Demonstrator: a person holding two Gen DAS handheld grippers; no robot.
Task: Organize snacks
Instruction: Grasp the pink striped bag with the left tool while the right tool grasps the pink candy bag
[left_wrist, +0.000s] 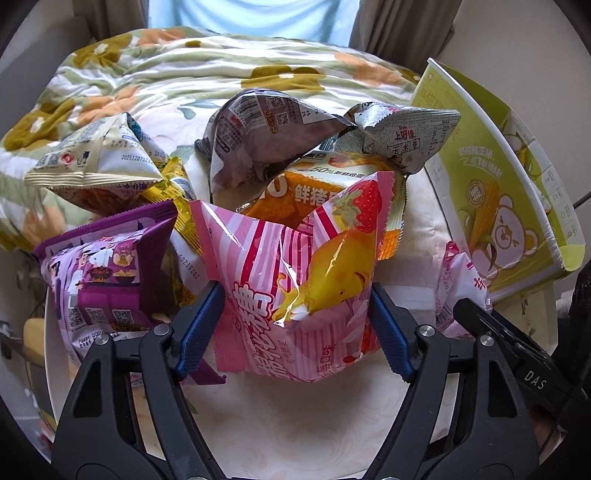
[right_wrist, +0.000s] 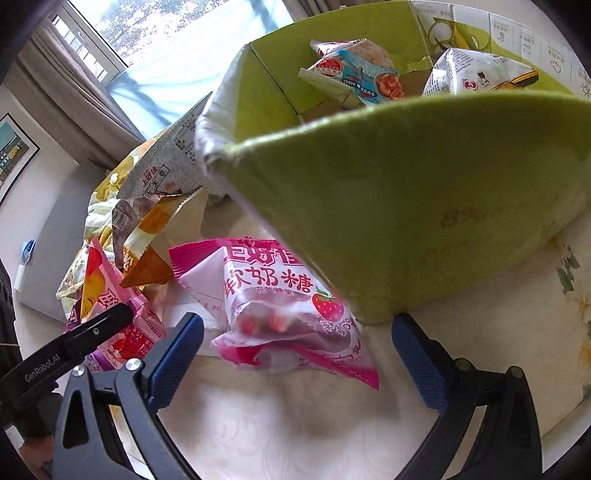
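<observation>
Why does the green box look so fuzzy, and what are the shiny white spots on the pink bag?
Right wrist view: the green box flap sits very close to the lens, so it is out of focus. Left wrist view: window light glints off the crinkly pink bag; the edges bend from the fisheye lens.

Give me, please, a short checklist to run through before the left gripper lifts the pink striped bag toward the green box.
1. Left gripper pads on both sides of the pink striped bag: ok.
2. Grip firm: cannot tell.
3. Right gripper open and empty: ok.
4. Green box open, room inside beside two packets: ok.
5. Strawberry candy bag lies at the box wall, may block the path: not ok.
</observation>
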